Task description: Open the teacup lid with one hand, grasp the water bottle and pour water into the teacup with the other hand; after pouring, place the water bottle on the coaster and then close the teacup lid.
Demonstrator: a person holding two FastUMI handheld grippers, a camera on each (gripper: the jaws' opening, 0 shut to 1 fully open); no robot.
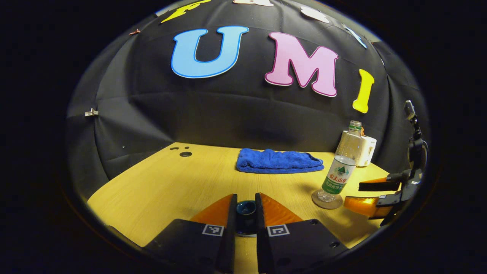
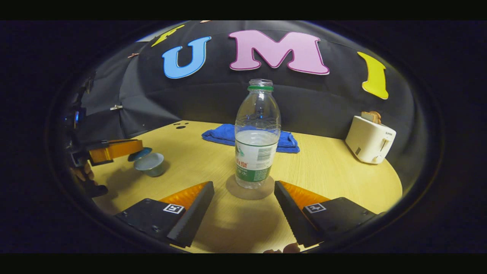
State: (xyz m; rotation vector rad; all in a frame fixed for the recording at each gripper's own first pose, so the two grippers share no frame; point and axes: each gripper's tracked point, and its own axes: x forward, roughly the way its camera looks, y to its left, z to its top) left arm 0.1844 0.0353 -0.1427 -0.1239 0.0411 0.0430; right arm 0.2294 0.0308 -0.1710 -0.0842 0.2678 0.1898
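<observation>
While my left gripper [image 1: 246, 217] clamps the teacup lid [image 1: 245, 208], my right gripper [image 2: 243, 207] stands spread. Upright on its coaster [image 2: 249, 189], the water bottle [image 2: 257, 133] points its open mouth upward.

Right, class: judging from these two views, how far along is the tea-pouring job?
Done: the water bottle stands upright, uncapped, on the coaster, and the right gripper is open, clear of it. In hand: the left gripper is closed around the dark lid; the right gripper view shows it beside the uncovered teacup. Left: closing the teacup. Whether the teacup holds water cannot be told.
</observation>
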